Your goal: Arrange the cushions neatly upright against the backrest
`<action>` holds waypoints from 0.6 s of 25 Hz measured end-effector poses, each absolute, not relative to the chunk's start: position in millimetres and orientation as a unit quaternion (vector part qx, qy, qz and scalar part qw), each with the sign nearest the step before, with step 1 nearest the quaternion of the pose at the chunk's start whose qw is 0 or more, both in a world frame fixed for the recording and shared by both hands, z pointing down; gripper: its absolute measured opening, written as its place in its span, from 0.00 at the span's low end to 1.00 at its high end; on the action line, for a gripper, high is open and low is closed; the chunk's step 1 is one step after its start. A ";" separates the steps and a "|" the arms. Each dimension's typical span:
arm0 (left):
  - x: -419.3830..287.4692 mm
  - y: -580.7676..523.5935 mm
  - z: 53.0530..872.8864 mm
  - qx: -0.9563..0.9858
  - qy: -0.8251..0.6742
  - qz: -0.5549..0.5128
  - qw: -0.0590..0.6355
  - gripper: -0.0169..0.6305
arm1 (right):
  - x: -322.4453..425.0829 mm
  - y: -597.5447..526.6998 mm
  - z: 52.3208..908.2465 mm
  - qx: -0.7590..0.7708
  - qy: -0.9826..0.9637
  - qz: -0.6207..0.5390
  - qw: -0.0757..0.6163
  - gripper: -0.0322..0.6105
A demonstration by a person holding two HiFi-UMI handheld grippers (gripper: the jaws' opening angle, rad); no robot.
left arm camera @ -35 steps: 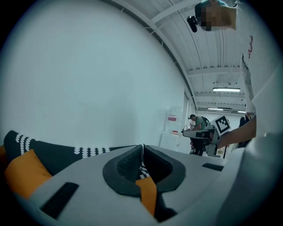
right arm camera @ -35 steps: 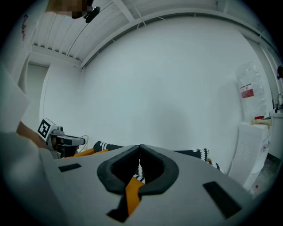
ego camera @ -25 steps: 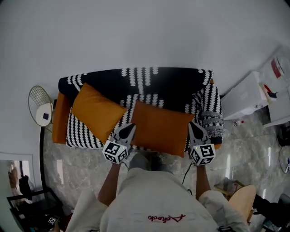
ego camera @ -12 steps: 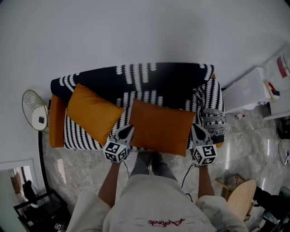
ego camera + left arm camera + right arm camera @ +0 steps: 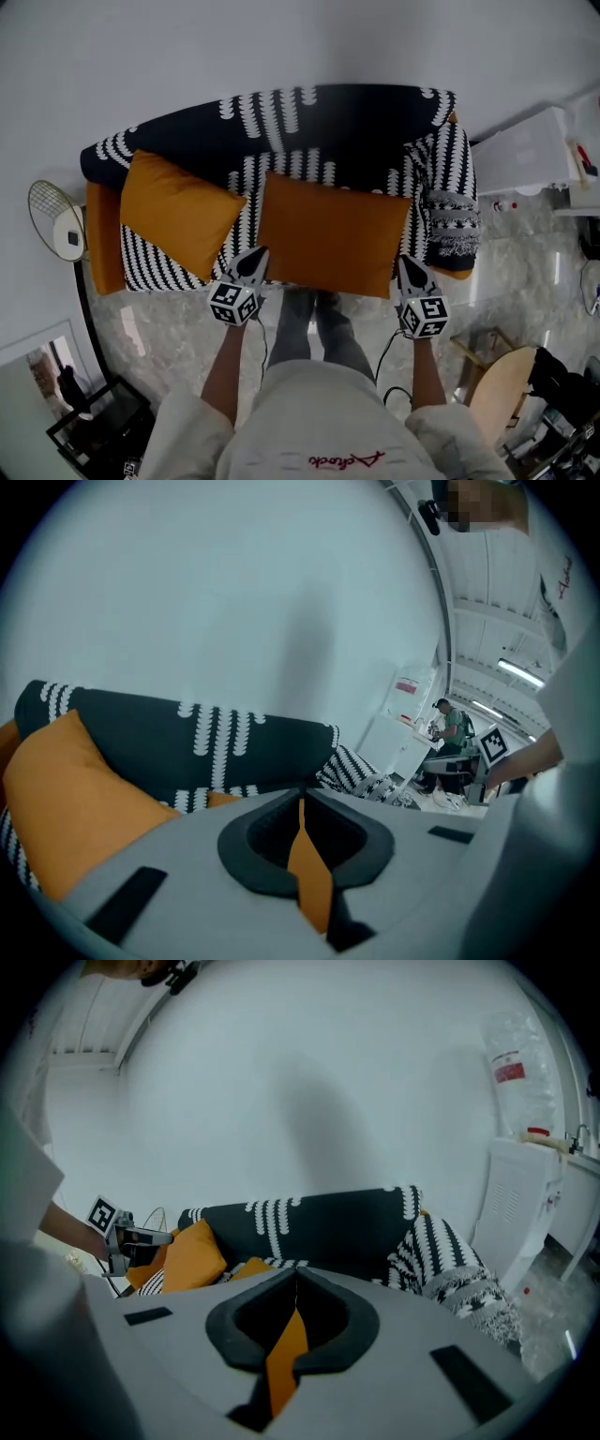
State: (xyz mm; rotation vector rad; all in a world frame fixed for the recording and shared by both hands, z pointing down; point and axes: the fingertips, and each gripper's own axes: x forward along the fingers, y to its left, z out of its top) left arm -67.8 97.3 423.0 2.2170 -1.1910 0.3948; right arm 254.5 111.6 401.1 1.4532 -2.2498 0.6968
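Over the last second the large orange cushion (image 5: 333, 239) moves farther onto the sofa (image 5: 450, 178) and squares up. Its long edges now run nearly level with the backrest (image 5: 281, 117), where a moment ago it sat skewed and nearer the seat's front edge. The left gripper (image 5: 253, 261) has its jaws closed on the cushion's near left corner, and the right gripper (image 5: 410, 266) has its jaws closed on the near right corner; each gripper view shows a sliver of orange fabric pinched between them. The cushion seems to lie leaning back rather than standing, though the steep downward view makes its tilt hard to judge. The second orange cushion (image 5: 173, 214) stays at the left end of the seat, turned diagonally. So the first cushion is close to its place but probably needs tipping upright, and the left one is not yet arranged.
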 end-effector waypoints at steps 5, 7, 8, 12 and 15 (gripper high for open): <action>-69.2 101.3 466.3 0.816 -0.453 0.160 0.321 0.09 | 263.2 130.7 450.5 0.515 -0.781 0.288 0.207 0.09; -70.8 106.3 484.0 0.810 -0.453 0.168 0.331 0.09 | 266.2 137.2 468.4 0.515 -0.774 0.303 0.210 0.09; -72.2 109.5 492.6 0.807 -0.454 0.172 0.336 0.09 | 267.3 140.7 476.9 0.516 -0.770 0.311 0.211 0.09; -78.0 114.0 525.6 0.795 -0.457 0.180 0.355 0.09 | 274.7 147.9 508.8 0.523 -0.755 0.345 0.192 0.10; -84.8 113.9 552.2 0.783 -0.462 0.182 0.374 0.09 | 280.2 152.6 532.4 0.528 -0.743 0.367 0.187 0.10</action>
